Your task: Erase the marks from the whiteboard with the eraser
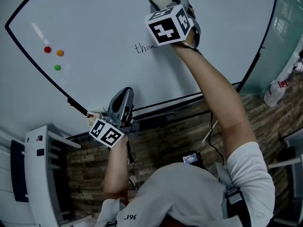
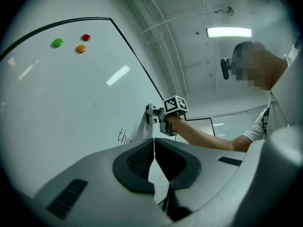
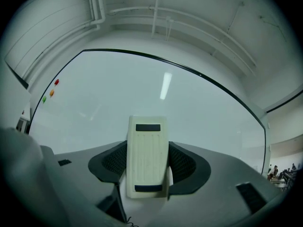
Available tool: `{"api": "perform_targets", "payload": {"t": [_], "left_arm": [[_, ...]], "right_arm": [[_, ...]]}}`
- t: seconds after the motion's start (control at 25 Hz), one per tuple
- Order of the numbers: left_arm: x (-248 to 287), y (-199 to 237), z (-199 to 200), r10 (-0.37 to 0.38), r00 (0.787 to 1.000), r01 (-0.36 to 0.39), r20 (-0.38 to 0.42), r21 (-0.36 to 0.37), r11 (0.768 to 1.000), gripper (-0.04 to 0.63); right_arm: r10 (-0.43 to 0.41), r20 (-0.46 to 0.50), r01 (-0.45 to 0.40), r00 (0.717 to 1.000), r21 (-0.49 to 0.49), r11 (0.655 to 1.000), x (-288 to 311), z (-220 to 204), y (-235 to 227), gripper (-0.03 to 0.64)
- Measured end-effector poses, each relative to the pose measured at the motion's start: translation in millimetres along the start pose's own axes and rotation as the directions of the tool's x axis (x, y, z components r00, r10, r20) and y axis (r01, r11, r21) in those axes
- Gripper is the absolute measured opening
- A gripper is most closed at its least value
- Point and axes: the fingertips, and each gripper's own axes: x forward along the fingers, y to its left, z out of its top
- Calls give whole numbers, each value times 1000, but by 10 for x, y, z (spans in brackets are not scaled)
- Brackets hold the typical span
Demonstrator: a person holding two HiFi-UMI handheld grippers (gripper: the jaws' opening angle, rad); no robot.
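The eraser (image 3: pixel 147 157) sat clamped crosswise between the two jaws of the right gripper (image 1: pixel 165 3), which were parted only by its width and pressed on its long sides. It was a cream plastic block, rectangular with rounded corners, its back finely ribbed and crossed by a dark bar near each end. In the left gripper view its face lay against the whiteboard (image 1: pixel 94 27), up and to the right of the handwritten mark (image 1: pixel 144 48), a few thin black cursive letters; the two were near but apart.

The jaw pads were dark with a fine knurled texture, set in smooth grey shells, and a cube of black-and-white square markers rode on each tool. The left gripper (image 1: pixel 124 97) was held low near the board's lower edge, its jaws closed tip to tip with nothing between them.

The board was glossy white with a thin black frame and caught streaks of reflected light. Three round magnets clustered at its far left: red (image 1: pixel 47 49), orange (image 1: pixel 59 53) and green (image 1: pixel 57 67). Below lay a wood-patterned floor (image 1: pixel 161 136), with a white rack (image 1: pixel 42 174) at the left. Overhead were a pale ceiling with pipes and a lit strip light (image 2: pixel 228 31).
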Motion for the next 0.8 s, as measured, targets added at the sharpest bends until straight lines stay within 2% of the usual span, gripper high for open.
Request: {"api": "perform_targets", "payload": {"t": [0.44, 0.8], "left_arm": [[114, -148, -132, -23, 999, 23, -23, -15, 1000, 8], [85, -148, -177, -8, 1000, 8, -30, -19, 1000, 8]], "right_arm": [[-36, -44, 36, 998, 8, 999, -69, -361, -568, 273], [-76, -76, 77, 994, 13, 997, -101, -612, -887, 273]]}}
